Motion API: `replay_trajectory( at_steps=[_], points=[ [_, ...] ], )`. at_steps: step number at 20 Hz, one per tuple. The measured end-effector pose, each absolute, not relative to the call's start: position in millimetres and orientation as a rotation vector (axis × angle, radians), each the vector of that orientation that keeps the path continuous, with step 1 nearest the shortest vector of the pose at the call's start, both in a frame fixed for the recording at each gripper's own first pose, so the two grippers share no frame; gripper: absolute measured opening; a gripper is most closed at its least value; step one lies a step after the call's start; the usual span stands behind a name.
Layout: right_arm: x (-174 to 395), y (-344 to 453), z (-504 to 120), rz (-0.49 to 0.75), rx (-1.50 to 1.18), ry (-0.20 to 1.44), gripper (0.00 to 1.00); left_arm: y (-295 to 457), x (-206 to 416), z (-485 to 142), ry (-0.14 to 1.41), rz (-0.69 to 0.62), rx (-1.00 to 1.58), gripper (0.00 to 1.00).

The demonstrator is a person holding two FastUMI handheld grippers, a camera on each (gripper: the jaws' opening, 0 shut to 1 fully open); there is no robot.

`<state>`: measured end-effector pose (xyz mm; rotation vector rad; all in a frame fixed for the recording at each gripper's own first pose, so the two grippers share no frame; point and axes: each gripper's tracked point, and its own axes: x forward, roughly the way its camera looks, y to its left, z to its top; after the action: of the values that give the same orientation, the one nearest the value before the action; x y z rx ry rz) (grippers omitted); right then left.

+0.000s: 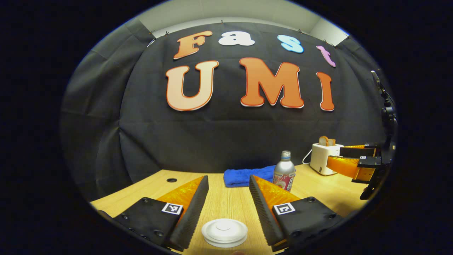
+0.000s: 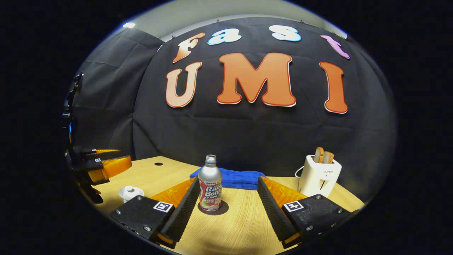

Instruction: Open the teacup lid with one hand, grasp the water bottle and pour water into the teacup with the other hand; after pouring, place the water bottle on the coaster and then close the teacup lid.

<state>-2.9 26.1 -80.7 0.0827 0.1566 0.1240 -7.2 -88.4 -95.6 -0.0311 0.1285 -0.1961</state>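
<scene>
Both grippers are seen spread wide, nothing gripped. Left gripper (image 1: 229, 193) is held just above the white teacup lid (image 1: 224, 232), lid seated between its fingers. Right gripper (image 2: 226, 198) frames the water bottle (image 2: 210, 184), which is stood upright on the dark coaster (image 2: 213, 209) on the wooden table (image 2: 244, 226). Blue cloth (image 2: 230, 179) and toaster (image 2: 318, 175) are seen behind.

My left hand-held gripper's (image 1: 228, 187) finger hides the water bottle's (image 1: 284, 174) lower left side; under its lid (image 1: 224, 232) the teacup stays unseen; the bottle covers most of the coaster (image 2: 213, 208).
</scene>
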Motion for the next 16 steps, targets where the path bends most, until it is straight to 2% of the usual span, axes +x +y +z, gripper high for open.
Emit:
replay_trajectory(
  at_steps=[1,2,5,7,8,9,11,12,14,16],
  points=[
    [-5,25,-72,0.115,0.084,0.136,0.98,-91,-8,-85,0.107,-0.198,-0.031,0.82],
    [-8,22,-65,0.102,0.081,0.113,0.98,-93,-10,-76,0.088,-0.201,-0.037,0.79],
    [-16,13,-41,0.07,0.071,0.044,0.97,-95,-12,-57,0.053,-0.202,-0.054,0.92],
    [-23,7,-29,0.051,0.07,0.011,0.97,-93,-15,-49,0.041,-0.194,-0.052,0.92],
    [-27,4,-26,0.043,0.065,0.004,1.0,-93,-16,-46,0.039,-0.191,-0.052,0.94],
    [-31,2,-22,0.039,0.062,-0.001,0.97,-92,-18,-42,0.038,-0.188,-0.053,0.96],
    [-37,-4,-17,0.025,0.055,-0.003,0.97,-91,-21,-35,0.035,-0.192,-0.056,0.87],
    [-40,-8,-16,0.016,0.052,-0.002,0.97,-89,-22,-32,0.036,-0.19,-0.06,0.92],
    [-47,-16,-12,-0.004,0.044,-0.003,0.97,-83,-23,-27,0.036,-0.182,-0.071,0.95],
    [-50,-19,-9,-0.016,0.033,-0.006,0.97,-77,-25,-21,0.028,-0.171,-0.085,0.92]
  ],
)
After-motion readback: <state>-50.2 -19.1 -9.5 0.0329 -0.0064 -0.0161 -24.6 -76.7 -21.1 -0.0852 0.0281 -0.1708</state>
